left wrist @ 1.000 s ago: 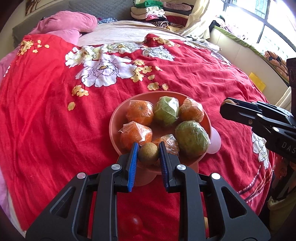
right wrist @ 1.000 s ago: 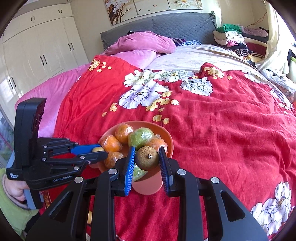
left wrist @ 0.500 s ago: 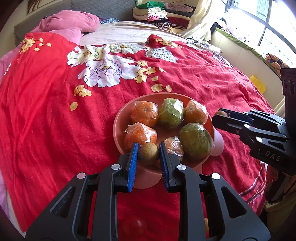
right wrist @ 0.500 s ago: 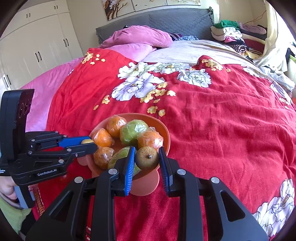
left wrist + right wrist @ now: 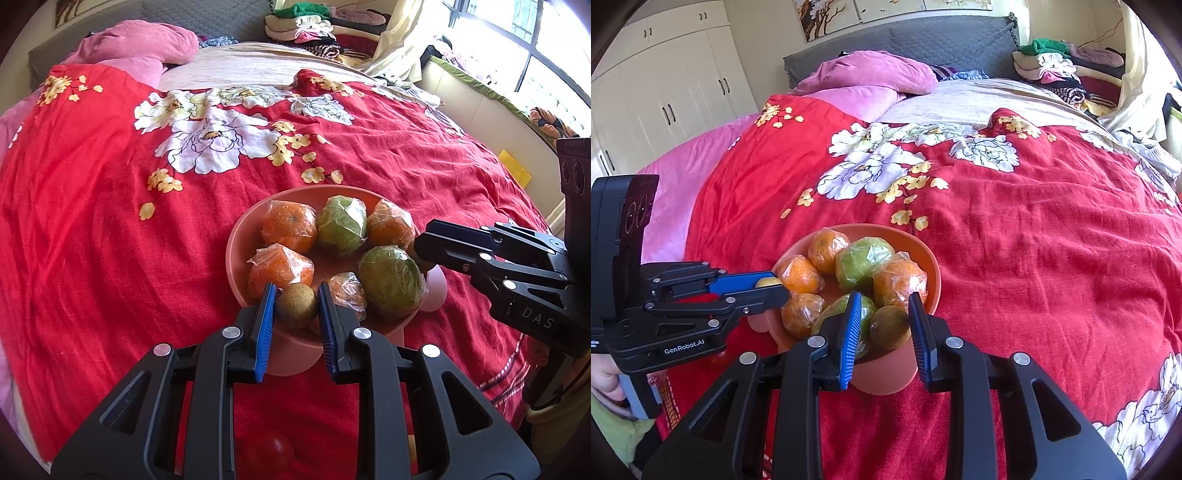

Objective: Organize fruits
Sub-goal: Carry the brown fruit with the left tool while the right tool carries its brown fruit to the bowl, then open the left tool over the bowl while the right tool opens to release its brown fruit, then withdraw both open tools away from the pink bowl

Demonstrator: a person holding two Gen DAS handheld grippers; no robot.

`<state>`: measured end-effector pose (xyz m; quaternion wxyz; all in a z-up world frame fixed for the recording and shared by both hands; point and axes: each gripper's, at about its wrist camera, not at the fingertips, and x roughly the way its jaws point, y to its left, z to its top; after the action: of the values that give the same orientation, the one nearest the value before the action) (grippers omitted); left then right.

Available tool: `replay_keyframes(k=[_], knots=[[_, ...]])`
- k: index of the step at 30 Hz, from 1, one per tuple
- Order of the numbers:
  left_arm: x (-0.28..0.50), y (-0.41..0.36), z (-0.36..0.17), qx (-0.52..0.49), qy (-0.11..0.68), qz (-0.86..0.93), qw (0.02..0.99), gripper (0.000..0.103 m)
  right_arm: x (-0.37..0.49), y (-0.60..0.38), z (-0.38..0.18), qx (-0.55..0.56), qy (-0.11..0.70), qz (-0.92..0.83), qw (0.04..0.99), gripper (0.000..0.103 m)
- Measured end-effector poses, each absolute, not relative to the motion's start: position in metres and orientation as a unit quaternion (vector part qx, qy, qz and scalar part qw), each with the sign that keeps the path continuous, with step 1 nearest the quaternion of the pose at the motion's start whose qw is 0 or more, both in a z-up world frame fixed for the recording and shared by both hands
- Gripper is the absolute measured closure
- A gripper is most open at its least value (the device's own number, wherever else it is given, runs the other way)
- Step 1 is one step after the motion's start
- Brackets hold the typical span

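A pink footed bowl [image 5: 236, 254] stands on the red flowered bedspread and holds several plastic-wrapped orange and green fruits. My left gripper [image 5: 296, 306] is shut on a small brown-green fruit [image 5: 296, 305] at the bowl's near rim. In the right wrist view my right gripper [image 5: 881, 314] has its jaws spread wider than another small brown fruit [image 5: 889, 327], which sits between them at the bowl's [image 5: 934, 280] near edge, touching the right finger. The left gripper shows there too [image 5: 768, 286], with its fruit [image 5: 767, 282].
A red tomato [image 5: 269, 450] lies on the bedspread under my left gripper. Pink pillows [image 5: 871, 74] and a grey headboard are at the far end. Folded clothes [image 5: 1056, 70] are piled at the back right. A window ledge runs along the right.
Both grippers moved in closer over the bowl. My right gripper's jaws opened wider around its brown fruit, which now sits lower at the bowl's edge. The left still grips its fruit.
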<state>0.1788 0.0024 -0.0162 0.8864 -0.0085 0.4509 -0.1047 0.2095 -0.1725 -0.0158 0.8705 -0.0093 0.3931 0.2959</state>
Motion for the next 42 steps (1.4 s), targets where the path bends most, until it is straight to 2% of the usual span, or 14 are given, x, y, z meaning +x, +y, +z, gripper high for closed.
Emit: replay_keyframes(k=[2,5,21,29,42], knots=[[0.179,0.003,-0.016,-0.008,0.451,-0.105,0.886,0.087,0.208,-0.174,-0.015,-0.008,0.393,0.298,0.870,0.077],[0.178,0.002,-0.016,-0.009,0.451,-0.105,0.887,0.087,0.208,-0.175,-0.015,-0.004,0.392,0.295,0.871,0.068],[0.177,0.002,-0.012,-0.004,0.447,-0.103,0.889,0.087,0.196,-0.182,-0.007,0.000,0.381,0.298,0.875,0.059],[0.173,0.002,-0.003,-0.002,0.440,-0.099,0.893,0.074,0.191,-0.184,-0.003,0.002,0.375,0.298,0.878,0.052],[0.166,0.004,0.007,-0.003,0.428,-0.092,0.899,0.054,0.181,-0.186,0.005,-0.001,0.364,0.297,0.883,0.031]])
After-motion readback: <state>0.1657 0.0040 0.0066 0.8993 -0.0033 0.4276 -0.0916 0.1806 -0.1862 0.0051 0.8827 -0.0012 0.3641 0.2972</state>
